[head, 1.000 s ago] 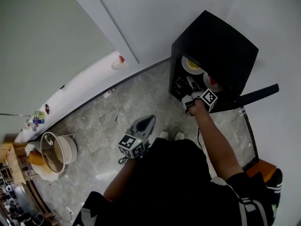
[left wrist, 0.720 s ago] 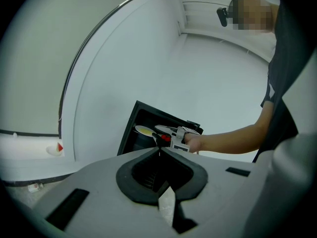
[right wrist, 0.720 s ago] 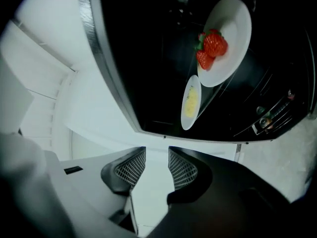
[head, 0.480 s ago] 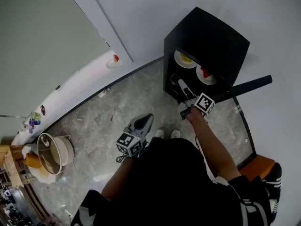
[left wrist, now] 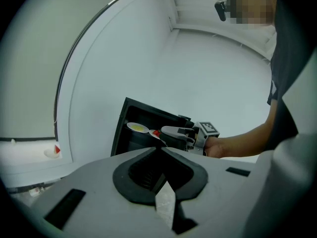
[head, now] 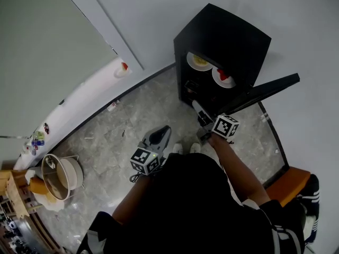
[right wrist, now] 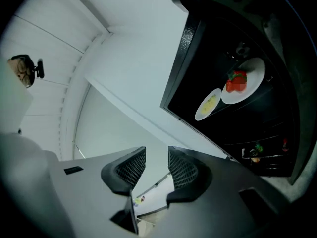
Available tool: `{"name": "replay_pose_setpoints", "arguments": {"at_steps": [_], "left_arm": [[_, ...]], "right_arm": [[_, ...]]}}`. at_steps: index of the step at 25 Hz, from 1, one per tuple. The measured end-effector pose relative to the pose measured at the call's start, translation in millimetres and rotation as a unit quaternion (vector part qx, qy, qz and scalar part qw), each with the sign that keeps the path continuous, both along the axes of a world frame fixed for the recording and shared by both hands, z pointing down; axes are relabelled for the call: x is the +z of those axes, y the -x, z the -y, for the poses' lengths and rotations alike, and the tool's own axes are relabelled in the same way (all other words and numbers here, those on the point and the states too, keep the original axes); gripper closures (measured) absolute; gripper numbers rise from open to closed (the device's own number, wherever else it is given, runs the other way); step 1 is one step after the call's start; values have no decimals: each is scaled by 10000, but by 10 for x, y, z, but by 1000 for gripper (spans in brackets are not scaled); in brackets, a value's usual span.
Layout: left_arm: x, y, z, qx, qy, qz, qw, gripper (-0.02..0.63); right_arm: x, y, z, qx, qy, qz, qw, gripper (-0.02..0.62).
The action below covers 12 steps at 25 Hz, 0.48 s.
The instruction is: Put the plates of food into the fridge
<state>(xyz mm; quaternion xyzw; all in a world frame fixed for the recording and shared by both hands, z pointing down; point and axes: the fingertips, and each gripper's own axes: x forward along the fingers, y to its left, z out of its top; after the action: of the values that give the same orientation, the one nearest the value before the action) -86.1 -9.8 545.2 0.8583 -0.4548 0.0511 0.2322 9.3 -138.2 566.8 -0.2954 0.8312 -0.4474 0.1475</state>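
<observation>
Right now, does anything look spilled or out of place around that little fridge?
Nothing stands out. The plate of yellow food and the plate of red food sit side by side on a shelf in the fridge, nothing spilled. Its door stands open.

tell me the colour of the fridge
The fridge is black, clearest in the head view.
</observation>
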Motion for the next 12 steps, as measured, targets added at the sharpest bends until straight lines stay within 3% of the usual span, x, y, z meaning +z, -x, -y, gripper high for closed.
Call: {"name": "replay_pose_setpoints", "arguments": {"at_steps": [12], "left_arm": [[5,-236,82,277,57,5,9996,583]], "right_arm": [[-221,-36,-495,-482,-1008,-874,9899,443]]}}
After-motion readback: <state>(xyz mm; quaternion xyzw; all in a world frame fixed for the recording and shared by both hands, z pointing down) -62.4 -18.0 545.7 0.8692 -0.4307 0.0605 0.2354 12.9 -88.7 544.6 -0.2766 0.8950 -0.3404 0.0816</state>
